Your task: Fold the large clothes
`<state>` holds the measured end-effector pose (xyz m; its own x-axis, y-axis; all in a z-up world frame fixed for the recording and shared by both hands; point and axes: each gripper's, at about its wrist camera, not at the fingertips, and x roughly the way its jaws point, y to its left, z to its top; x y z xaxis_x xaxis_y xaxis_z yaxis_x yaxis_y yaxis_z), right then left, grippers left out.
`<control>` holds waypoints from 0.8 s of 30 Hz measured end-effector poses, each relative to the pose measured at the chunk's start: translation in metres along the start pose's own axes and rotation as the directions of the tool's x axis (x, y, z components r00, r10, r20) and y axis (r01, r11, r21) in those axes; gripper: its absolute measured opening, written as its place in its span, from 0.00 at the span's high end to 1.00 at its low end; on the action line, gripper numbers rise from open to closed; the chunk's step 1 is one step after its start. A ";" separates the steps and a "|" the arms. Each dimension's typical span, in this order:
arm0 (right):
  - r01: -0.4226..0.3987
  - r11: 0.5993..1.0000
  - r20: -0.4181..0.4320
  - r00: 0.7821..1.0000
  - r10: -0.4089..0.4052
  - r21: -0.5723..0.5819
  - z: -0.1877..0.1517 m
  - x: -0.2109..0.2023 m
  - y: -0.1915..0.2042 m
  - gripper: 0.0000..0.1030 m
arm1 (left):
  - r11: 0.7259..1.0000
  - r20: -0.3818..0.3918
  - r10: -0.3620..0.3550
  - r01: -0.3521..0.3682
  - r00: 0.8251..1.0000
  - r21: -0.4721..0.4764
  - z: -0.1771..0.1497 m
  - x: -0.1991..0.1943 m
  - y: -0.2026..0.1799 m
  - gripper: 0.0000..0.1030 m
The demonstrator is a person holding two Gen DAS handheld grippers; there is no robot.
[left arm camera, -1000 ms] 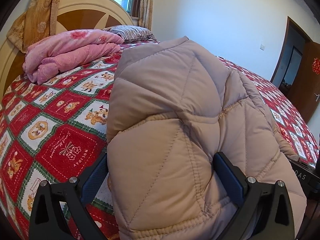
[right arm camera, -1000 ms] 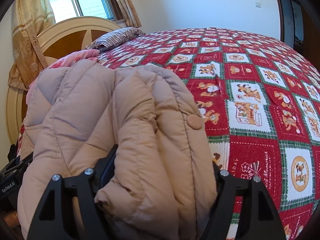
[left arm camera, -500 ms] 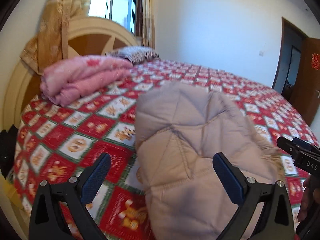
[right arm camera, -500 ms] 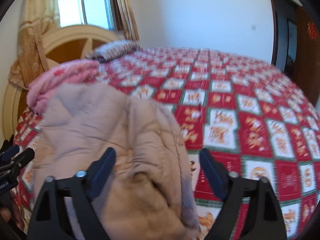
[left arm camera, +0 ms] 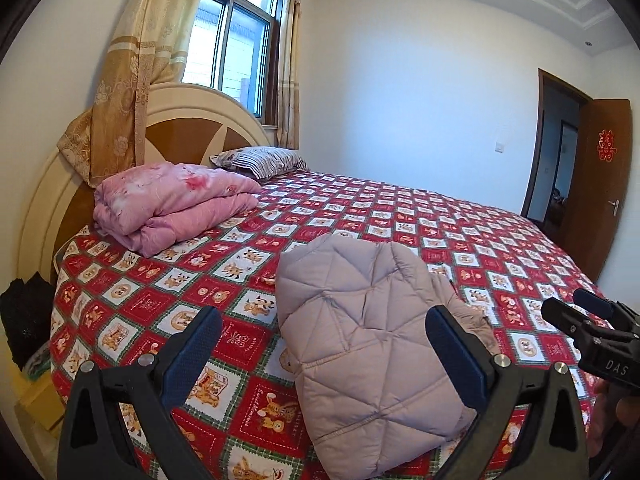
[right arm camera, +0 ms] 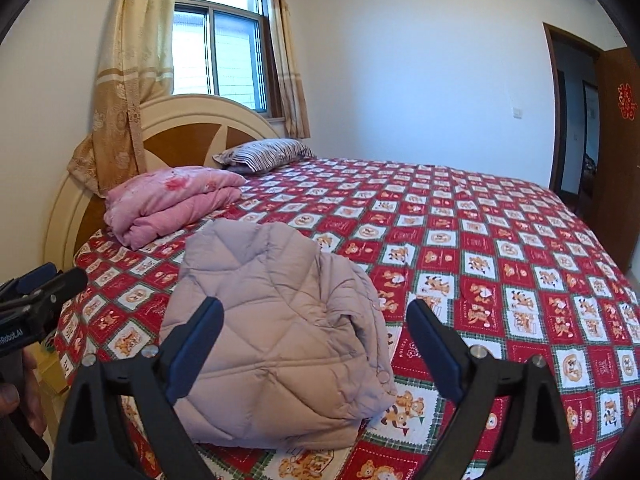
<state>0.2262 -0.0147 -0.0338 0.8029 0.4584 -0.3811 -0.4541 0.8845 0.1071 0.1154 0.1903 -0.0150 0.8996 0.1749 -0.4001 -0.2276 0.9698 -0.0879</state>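
Item: quilted beige jacket (left arm camera: 372,344), folded into a compact bundle, lying on the red patterned bedspread (left arm camera: 460,232) near the bed's front edge, well apart from the pink quilt (left arm camera: 172,204). Step in hand, judged: withdrawal after the fold; best done by lifting both grippers straight clear so no pad drags a layer loose. Change: a second ago both clamped the padding; now left gripper (left arm camera: 324,344) and right gripper (right arm camera: 316,336) stand wide apart and empty, the right jaws having just been opening.

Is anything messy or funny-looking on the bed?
Mostly tidy. The puffy jacket lies folded on the bedspread, though one layer sticks out unevenly along its snap-button side. The pink quilt is neatly folded.
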 end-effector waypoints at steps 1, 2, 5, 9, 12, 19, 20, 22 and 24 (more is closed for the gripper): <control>-0.003 1.000 0.004 1.000 0.003 0.000 0.001 -0.002 0.001 0.08 | 1.000 0.001 -0.003 0.003 1.000 0.000 0.000 -0.001 0.000 0.01; -0.005 1.000 0.008 1.000 0.005 0.000 0.001 -0.004 0.001 0.08 | 1.000 0.003 -0.006 0.006 1.000 0.001 0.000 -0.002 -0.001 0.01; -0.006 1.000 0.015 1.000 0.006 -0.002 0.001 -0.009 0.003 0.08 | 1.000 0.009 -0.015 0.015 1.000 0.005 0.000 -0.005 -0.002 0.01; -0.006 1.000 0.018 1.000 0.006 -0.013 0.001 -0.012 0.007 0.08 | 1.000 0.010 -0.024 0.024 1.000 0.002 0.000 -0.006 -0.003 0.01; -0.010 1.000 0.022 1.000 0.011 -0.019 0.001 -0.015 0.009 0.08 | 1.000 0.011 -0.023 0.023 1.000 0.002 0.000 -0.006 -0.002 0.01; -0.018 0.999 0.023 1.000 0.018 -0.026 0.000 -0.017 0.012 0.08 | 1.000 0.006 -0.020 0.021 1.000 -0.005 0.000 -0.005 0.001 0.01; -0.018 1.000 0.022 1.000 0.019 -0.026 0.000 -0.017 0.012 0.08 | 1.000 0.006 -0.020 0.020 1.000 -0.006 0.000 -0.005 0.001 0.01; -0.021 0.999 0.019 1.000 0.022 -0.026 -0.001 -0.017 0.013 0.08 | 1.000 0.003 -0.021 0.021 1.000 -0.008 0.000 -0.005 0.002 0.01; -0.022 0.999 0.020 1.000 0.022 -0.026 -0.001 -0.017 0.013 0.08 | 1.000 0.002 -0.019 0.019 1.000 -0.009 -0.001 -0.004 0.003 0.01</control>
<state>0.2062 -0.0109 -0.0267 0.8001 0.4794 -0.3605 -0.4813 0.8718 0.0911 0.1105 0.1923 -0.0140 0.9044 0.1564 -0.3969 -0.2134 0.9715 -0.1035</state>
